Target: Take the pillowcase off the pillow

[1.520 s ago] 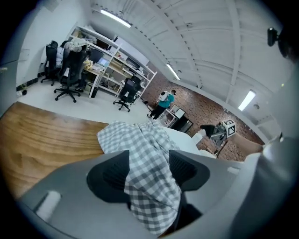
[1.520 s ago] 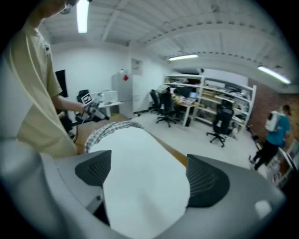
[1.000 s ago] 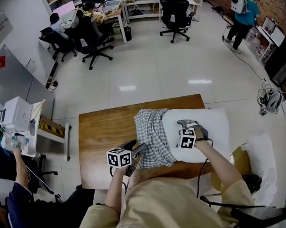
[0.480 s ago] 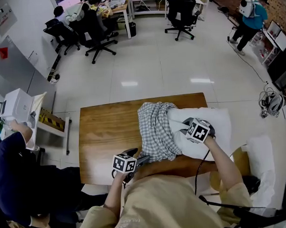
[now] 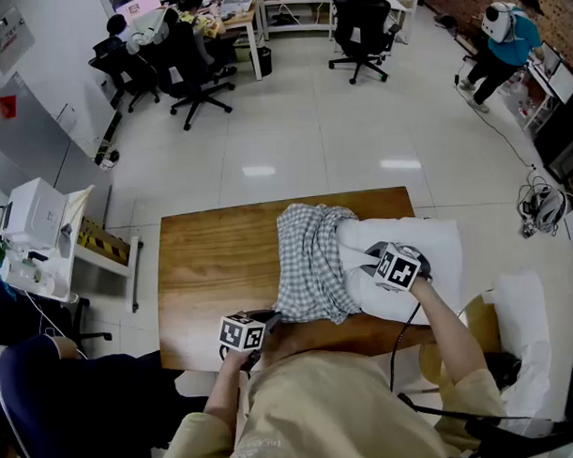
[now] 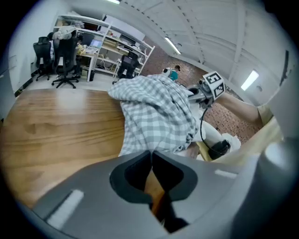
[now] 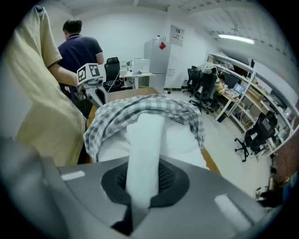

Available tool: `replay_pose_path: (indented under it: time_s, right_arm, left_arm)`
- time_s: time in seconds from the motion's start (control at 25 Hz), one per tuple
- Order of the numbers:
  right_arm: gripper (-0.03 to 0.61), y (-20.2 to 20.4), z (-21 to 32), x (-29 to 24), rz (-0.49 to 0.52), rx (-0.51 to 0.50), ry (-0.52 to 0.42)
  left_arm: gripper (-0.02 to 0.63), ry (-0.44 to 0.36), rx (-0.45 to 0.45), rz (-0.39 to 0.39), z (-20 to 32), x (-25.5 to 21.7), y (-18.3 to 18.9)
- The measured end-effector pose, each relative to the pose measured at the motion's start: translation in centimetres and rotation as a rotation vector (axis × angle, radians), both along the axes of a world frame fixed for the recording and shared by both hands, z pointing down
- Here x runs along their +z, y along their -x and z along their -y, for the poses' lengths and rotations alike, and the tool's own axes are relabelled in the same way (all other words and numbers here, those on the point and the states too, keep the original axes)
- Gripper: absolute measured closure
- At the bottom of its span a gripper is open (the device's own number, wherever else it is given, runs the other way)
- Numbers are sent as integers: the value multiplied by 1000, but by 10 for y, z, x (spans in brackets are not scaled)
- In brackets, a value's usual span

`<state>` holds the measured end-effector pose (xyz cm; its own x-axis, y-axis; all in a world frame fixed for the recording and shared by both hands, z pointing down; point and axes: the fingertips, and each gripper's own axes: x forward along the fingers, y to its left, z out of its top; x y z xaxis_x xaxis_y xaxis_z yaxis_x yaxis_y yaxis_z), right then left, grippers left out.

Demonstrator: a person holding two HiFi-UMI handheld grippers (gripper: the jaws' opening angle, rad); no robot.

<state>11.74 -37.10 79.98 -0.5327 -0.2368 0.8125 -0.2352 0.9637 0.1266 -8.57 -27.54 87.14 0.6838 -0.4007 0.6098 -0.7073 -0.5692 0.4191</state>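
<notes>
Pillowcase (image 5: pixel 311 265) is bunching over the left half of the pillow (image 5: pixel 433 251), roughly half off. My right gripper (image 5: pixel 370 260) is clamping its jaws on the pillow's bared end, and my left gripper (image 5: pixel 269 320) is pressing its jaws together at the pillow's covered near corner.

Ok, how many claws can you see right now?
2. The left claw is shut by the checked pillowcase's near edge. The right claw is shut on a white fold of the pillow. None hidden.
</notes>
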Motion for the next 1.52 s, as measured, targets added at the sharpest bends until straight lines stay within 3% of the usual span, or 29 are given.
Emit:
replay_pose_path:
  time_s: [0.12,0.24,0.32,0.4,0.48,0.56,0.64,0.72,0.84,0.92,1.0,1.12,1.16,1.2,1.24,1.32,1.52]
  right_arm:
    - [565,-6,-6,-1,19,-13,-1]
    - [565,-19,-14,-11,75,-22,35]
    - [565,-18,-23,-15,97,-57,48]
    - [565,-10,-33,-9,83,-85,55]
    - [564,-3,-39,-6,59,-93,50]
    - [563,2,-39,-5,48,-98,39]
    - [563,3,-37,-1,39,-114,30]
    - [561,3,-39,0,29,-132,24]
    - [560,5,-43,-10,19,-159,12]
    - [558,8,-46,-12,5,-174,6]
    - [558,11,-47,-12,-3,-183,-1]
    - [558,17,-49,-13,-4,-191,-8]
    - [558,18,-51,-13,-2,-191,-11]
    - [558,19,-53,-12,0,-187,-14]
    - [558,19,-54,-11,3,-181,-16]
    - [558,15,-53,-7,8,-167,-12]
    - [563,2,-51,-9,35,-146,12]
  left_arm:
    - [612,-3,-152,54,16,-4,65]
    - [612,-18,-390,101,42,-13,156]
    - [611,16,-521,121,54,-4,205]
    - [611,66,-565,159,60,15,224]
    - [611,87,-522,204,63,26,214]
    - [579,63,-397,194,64,16,182]
    - [174,23,-206,59,63,-9,136]
    - [136,-13,-105,-73,67,-38,102]
    - [135,-119,-84,-110,101,-82,67]
    - [160,-162,-69,-118,129,-101,38]
    - [226,-150,-17,-113,150,-103,6]
    - [281,-124,67,-25,172,-86,-32]
    - [330,-134,75,15,177,-80,-39]
    - [417,-145,68,50,182,-75,-42]
    - [497,-154,48,74,186,-70,-42]
    - [598,-166,-34,70,196,-66,-36]
    - [604,-74,-318,-40,215,-67,37]
